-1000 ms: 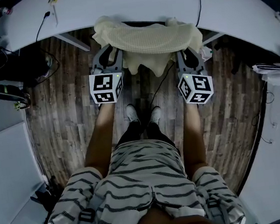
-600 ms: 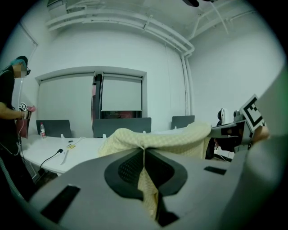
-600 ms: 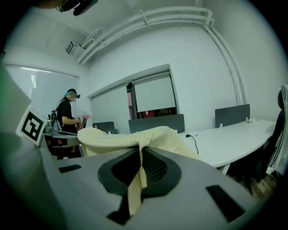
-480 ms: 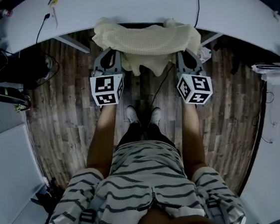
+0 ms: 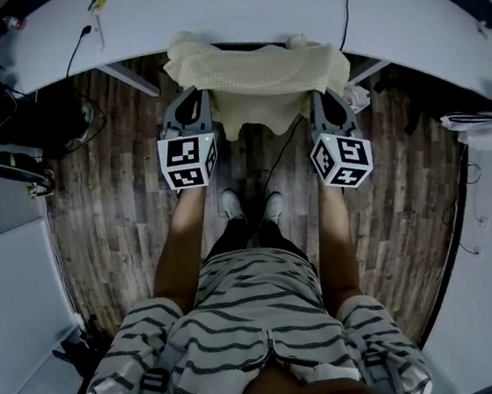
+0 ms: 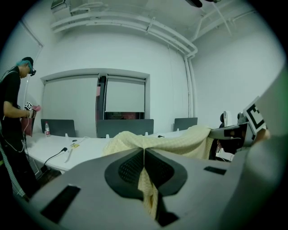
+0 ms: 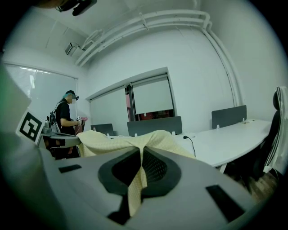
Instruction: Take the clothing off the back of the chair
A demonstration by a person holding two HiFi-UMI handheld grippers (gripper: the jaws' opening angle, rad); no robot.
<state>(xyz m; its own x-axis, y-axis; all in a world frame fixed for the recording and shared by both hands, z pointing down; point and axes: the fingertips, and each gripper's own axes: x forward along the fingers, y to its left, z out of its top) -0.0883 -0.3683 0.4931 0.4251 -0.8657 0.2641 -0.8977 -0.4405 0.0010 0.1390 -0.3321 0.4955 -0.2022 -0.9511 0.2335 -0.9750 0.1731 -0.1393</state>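
A pale yellow knitted garment [image 5: 255,80] hangs spread between my two grippers, in front of the white desk [image 5: 233,8]. The chair under it is hidden by the cloth. My left gripper [image 5: 199,95] is shut on the garment's left edge; in the left gripper view the yellow cloth [image 6: 146,188] is pinched between the dark pads and droops below them. My right gripper [image 5: 318,95] is shut on the right edge, and the right gripper view shows the same cloth [image 7: 135,188] clamped between its pads.
The long white desk carries cables [image 5: 78,39] and small items. Wood-look floor [image 5: 115,207] lies below, with my feet [image 5: 249,205] between the grippers. Another person [image 6: 13,117] stands at the far left of the desk. A dark chair [image 5: 13,165] sits at the left.
Both grippers' jaws have closed onto the garment's edges. The cloth has lifted slightly and moved a little towards the desk; the hands have barely shifted.
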